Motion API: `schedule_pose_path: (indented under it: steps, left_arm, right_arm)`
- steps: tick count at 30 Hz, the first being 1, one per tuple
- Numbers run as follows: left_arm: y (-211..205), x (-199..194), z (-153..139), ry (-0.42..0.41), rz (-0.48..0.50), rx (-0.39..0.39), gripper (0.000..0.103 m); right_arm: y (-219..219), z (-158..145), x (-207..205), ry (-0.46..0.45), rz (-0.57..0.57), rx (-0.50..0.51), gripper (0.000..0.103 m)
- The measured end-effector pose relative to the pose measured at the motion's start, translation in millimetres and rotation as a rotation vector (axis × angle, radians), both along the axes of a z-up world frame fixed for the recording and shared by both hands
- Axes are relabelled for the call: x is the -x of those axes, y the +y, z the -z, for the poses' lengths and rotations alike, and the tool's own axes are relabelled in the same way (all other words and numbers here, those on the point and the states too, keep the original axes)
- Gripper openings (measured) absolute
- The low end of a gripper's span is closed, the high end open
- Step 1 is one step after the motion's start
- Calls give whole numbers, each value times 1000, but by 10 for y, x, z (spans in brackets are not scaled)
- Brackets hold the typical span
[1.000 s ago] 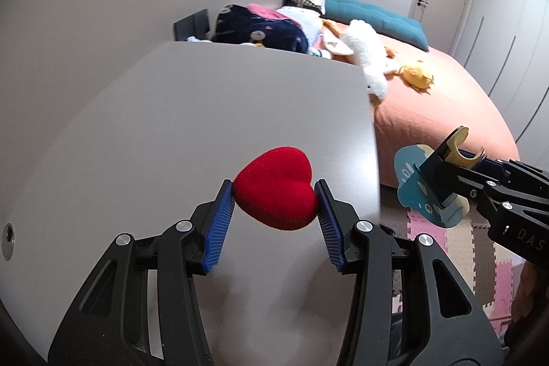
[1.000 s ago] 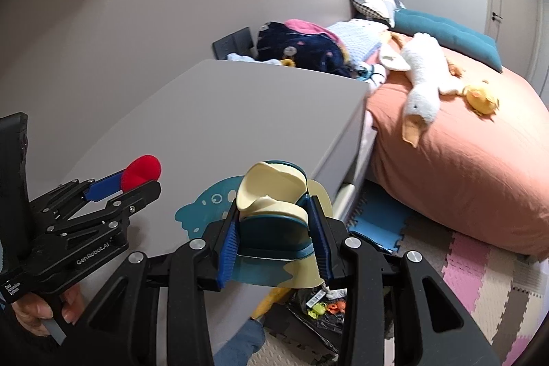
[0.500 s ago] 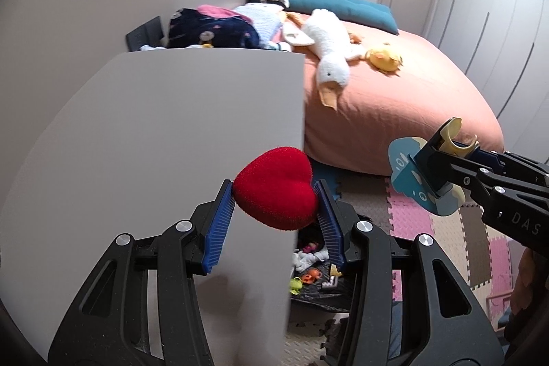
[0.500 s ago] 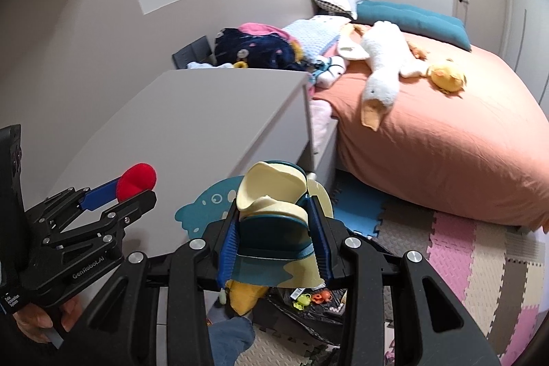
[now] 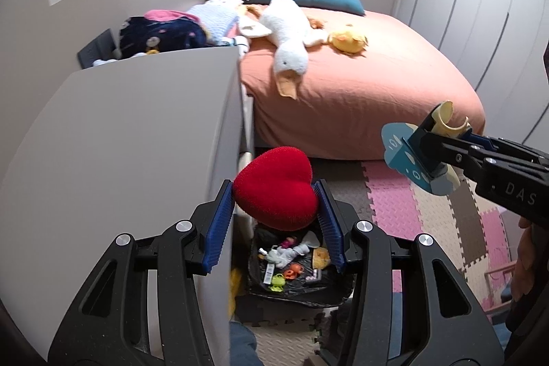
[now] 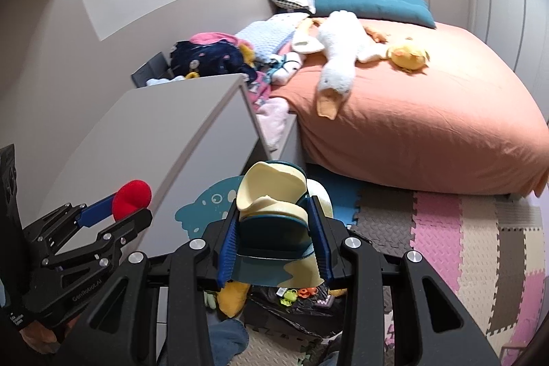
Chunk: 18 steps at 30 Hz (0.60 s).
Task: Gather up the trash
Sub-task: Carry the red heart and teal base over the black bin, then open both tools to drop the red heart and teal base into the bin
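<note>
My left gripper [image 5: 274,194] is shut on a red heart-shaped sponge [image 5: 274,189] and holds it in the air past the cabinet's right edge, above a black trash bag [image 5: 298,276] on the floor that holds several small bits of trash. My right gripper [image 6: 274,228] is shut on a blue and cream toy holder [image 6: 271,215], which also shows at the right of the left wrist view [image 5: 415,156]. The left gripper with the sponge [image 6: 132,199] shows at the left of the right wrist view. The bag [image 6: 295,304] lies below the right gripper.
A grey cabinet [image 5: 137,139] stands at the left against the wall. A bed with an orange cover [image 5: 370,91] carries a white plush goose [image 5: 288,33], a yellow plush [image 5: 346,38] and clothes. Foam puzzle mats [image 5: 429,228] cover the floor.
Both grippers have swung to the right, off the cabinet top and out over the floor. The trash bag has come into view below them. Both holds are unchanged.
</note>
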<state>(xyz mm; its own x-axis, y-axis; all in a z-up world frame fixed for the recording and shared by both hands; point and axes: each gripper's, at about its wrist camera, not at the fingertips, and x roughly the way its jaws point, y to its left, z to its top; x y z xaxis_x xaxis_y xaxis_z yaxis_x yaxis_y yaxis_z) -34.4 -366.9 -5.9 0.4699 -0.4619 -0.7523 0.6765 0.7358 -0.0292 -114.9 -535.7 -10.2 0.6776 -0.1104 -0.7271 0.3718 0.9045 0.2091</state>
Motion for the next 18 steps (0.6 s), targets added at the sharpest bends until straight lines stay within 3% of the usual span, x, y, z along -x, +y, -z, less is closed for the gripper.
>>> schedule_pose_path:
  steps: [9, 18]
  left_arm:
    - [-315, 42, 120, 33, 74, -11, 47]
    - [-363, -19, 273, 73, 88, -24, 48]
  right_arm:
    - [-298, 100, 85, 26, 62, -9, 40]
    - [-353, 207, -72, 61, 70, -4, 40]
